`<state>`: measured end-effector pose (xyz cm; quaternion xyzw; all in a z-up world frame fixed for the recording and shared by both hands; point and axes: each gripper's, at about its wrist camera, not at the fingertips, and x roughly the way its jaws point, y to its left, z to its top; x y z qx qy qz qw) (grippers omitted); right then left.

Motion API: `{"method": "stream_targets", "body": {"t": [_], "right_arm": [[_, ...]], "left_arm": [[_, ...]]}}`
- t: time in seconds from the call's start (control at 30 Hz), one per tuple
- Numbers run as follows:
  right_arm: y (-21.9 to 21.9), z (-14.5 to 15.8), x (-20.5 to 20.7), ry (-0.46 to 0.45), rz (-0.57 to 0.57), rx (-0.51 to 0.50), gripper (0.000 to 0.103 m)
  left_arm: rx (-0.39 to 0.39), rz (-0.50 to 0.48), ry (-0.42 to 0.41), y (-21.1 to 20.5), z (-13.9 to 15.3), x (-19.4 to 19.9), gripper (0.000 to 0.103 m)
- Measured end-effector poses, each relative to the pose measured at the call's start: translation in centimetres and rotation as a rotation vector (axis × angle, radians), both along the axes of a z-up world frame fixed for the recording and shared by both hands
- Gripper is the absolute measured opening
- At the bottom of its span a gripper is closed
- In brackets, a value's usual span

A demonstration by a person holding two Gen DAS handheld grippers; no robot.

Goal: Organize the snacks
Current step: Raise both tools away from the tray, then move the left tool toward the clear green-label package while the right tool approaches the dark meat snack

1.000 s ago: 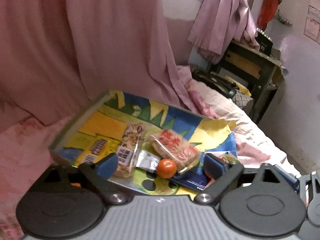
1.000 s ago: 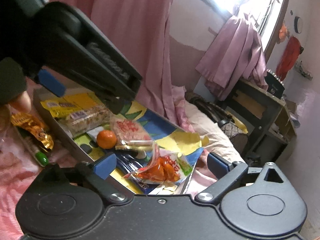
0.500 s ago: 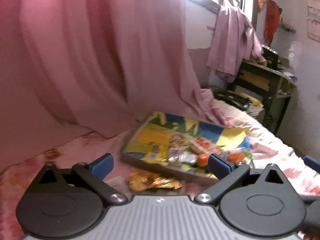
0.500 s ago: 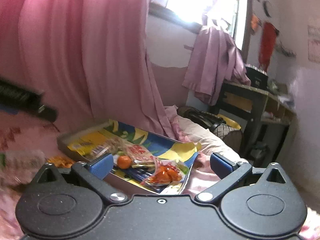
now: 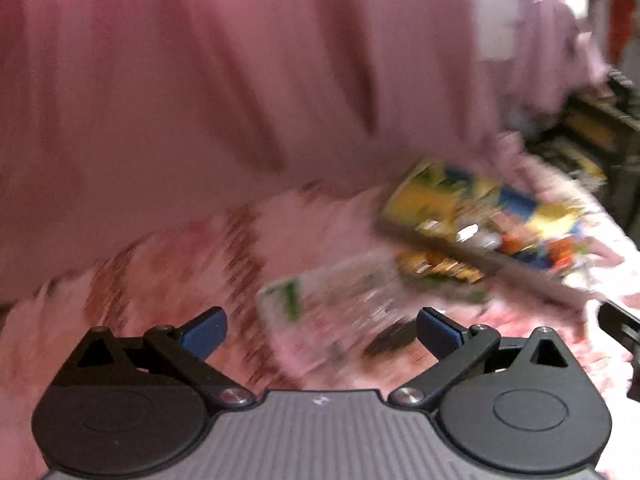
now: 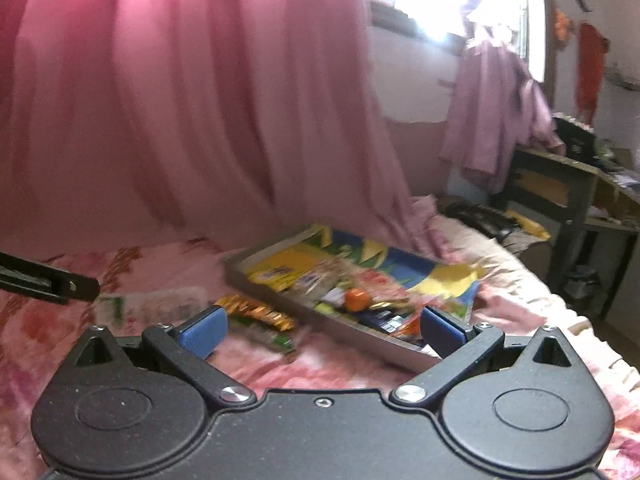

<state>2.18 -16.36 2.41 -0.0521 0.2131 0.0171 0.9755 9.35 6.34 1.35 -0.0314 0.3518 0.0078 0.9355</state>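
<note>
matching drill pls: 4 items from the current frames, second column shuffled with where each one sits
Items:
1. orange fruit
2. gold wrapper
3. clear packet
4. pink curtain

Places:
A. on the bedspread, left of the gold one
B. hanging behind the bed
C. inside the tray
D. on the bedspread, just outside the tray's near wall

Pairs: 1-C, 2-D, 3-A, 4-B

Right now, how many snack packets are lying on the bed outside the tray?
2: a gold packet against the tray wall, and a clear packet left of it. Blur may hide others.
</note>
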Motion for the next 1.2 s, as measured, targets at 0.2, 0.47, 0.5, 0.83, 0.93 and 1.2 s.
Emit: {"method": "stream_targets", "body": {"t": [0.2, 0.47, 0.5, 0.83, 0.93, 1.2], "right_arm": [[2.4, -0.2, -0.3, 0.082, 0.048, -0.015, 0.102], [4.4, -1.1, 0.5, 0.21, 0.1, -0.015, 0.102], [4.7, -1.1, 0.7, 0.221, 0.111, -0.013, 0.102], [5.7, -5.5, 2.2, 0.231, 0.192, -0.113, 0.102], [5.9, -6.2, 2.5, 0.209, 0.205, -0.136, 0.102], [8.0, -7.2, 5.2, 0.26, 0.2, -0.067, 0.102]], "left_arm": [[-0.029, 0.055, 0.056, 1.0, 0.2, 0.5, 0.103], [-0.182, 0.11, 0.21, 2.7, -0.9, 2.7, 0.103], [-0.205, 0.114, 0.22, 3.1, -1.1, 3.0, 0.103], [-0.105, 0.061, 0.251, 4.5, -1.9, 7.1, 0.103], [-0.167, 0.068, 0.292, 5.2, -2.4, 8.5, 0.103], [-0.089, -0.036, 0.274, 4.6, -3.6, 13.2, 0.103]]}}
